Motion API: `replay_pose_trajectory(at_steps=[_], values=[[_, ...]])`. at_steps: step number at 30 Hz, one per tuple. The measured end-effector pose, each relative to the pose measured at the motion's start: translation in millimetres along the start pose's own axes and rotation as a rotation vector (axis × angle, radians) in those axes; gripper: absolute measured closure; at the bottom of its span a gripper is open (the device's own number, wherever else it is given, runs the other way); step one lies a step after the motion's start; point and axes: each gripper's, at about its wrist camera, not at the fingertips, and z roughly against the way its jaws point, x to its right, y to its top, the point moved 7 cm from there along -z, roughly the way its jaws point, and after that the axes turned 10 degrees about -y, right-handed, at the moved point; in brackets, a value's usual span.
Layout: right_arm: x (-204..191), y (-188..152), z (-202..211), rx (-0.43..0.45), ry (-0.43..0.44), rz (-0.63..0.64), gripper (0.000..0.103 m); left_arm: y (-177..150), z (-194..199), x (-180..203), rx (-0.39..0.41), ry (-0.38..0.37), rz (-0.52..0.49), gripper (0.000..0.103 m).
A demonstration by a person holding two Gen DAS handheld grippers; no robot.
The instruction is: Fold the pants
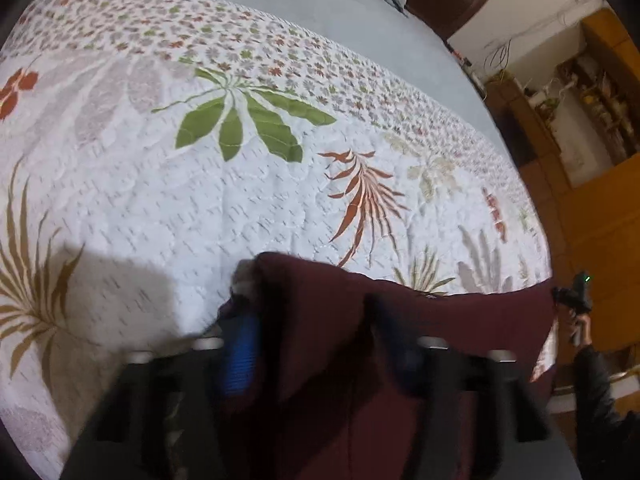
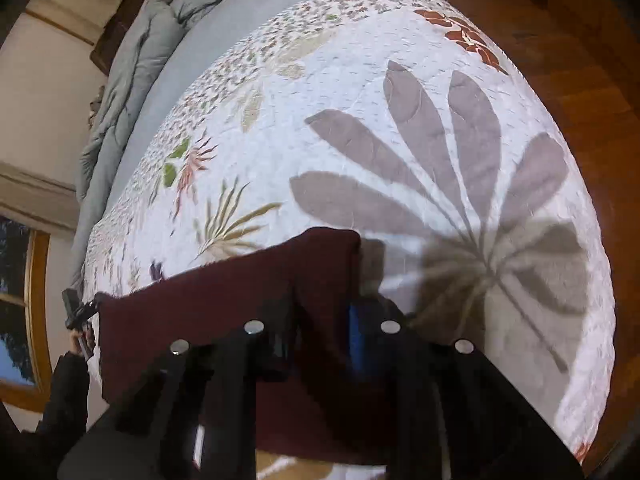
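The dark maroon pants (image 1: 440, 320) hang stretched between my two grippers above a bed. My left gripper (image 1: 316, 320) is shut on one corner of the pants, with blue pads either side of the cloth. My right gripper (image 2: 324, 320) is shut on the other corner of the pants (image 2: 208, 312). The right gripper shows small at the far right of the left wrist view (image 1: 576, 300), and the left gripper at the far left of the right wrist view (image 2: 80, 312). The lower part of the pants is hidden behind the grippers.
A white quilt with leaf prints (image 1: 200, 200) covers the bed, also in the right wrist view (image 2: 400, 120). A grey blanket (image 2: 132, 80) is bunched at the head of the bed. Wooden shelves (image 1: 592, 120) stand beside the bed, above a wooden floor (image 2: 580, 80).
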Motion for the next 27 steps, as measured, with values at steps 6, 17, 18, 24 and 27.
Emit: replay_pose_trajectory(at_steps=[6,17,18,24,27], values=[[1.7,-5.5,25.2,0.053,0.031,-0.015,0.081,-4.8,7.9,-2.7,0.019,-0.024,0.011,0.062],[-7.1,1.6,0.2,0.007,-0.039,-0.017,0.087,-3.7,7.6,3.0,0.022,0.027,-0.03,0.075],[-9.5,1.5,7.8,0.019,-0.05,-0.004,0.088,-2.4,13.2,6.9,0.046,0.031,-0.04,0.077],[-21.6,9.5,61.2,0.12,-0.081,0.012,0.09,3.3,50.0,37.9,0.186,0.032,-0.094,0.081],[-27.8,6.8,94.5,0.175,-0.1,0.016,0.09,0.2,76.6,55.8,0.25,-0.003,-0.1,0.082]])
